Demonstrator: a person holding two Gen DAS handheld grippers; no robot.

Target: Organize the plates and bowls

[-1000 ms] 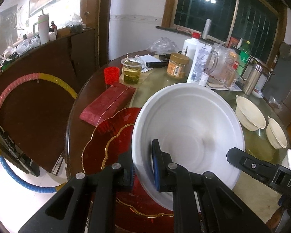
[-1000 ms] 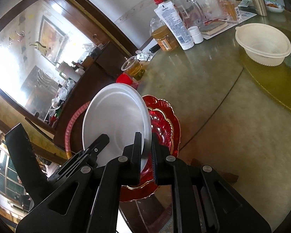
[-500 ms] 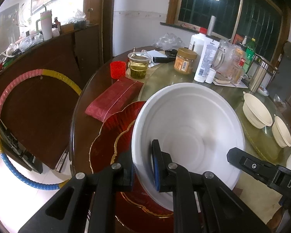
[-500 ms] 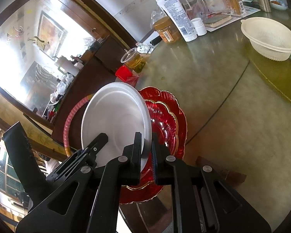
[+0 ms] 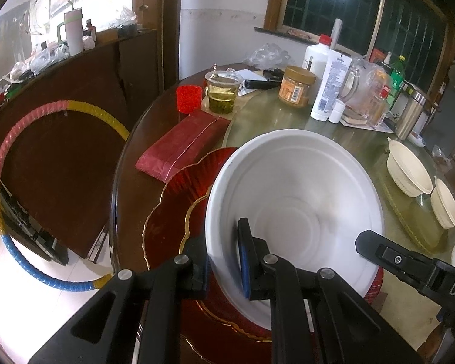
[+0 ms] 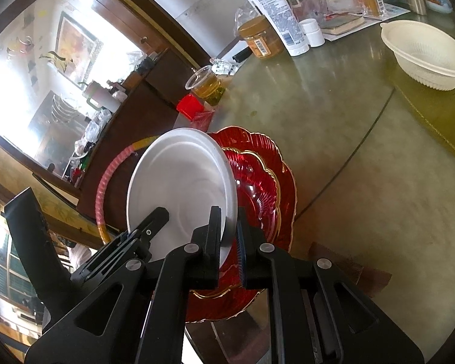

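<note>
**White plate held over the red plates**

While both grippers pinch its rim, the white plate [image 5: 297, 200] hangs tilted above the red plates. The left gripper [image 5: 224, 261] is nearly closed, one blue-padded finger inside the plate and one outside, with only the rim between them. The right gripper [image 6: 229, 236] is closed the same way on the opposite edge, and the plate [image 6: 182, 188] leans away from it.

Just beneath lie two red plates [image 5: 173, 200] with gold scalloped edges, the smaller nested in the larger, near the edge of the table [image 6: 364, 157]. From the right wrist view the red plates [image 6: 261, 176] sit right behind the white one; whether it touches them I cannot tell.

Further out on the table stand two cream bowls [image 5: 409, 171], side by side and not stacked, well apart from the plates. A third white rim shows at the far right edge of the left view, too cut off to identify. A red pouch [image 5: 182, 145], a red cup [image 5: 188, 98] and jars and bottles crowd the far side.

Judging by this, the job is partly done: the red plates are stacked, the white plate is probably about to join them, and the bowls are not yet gathered.
</note>
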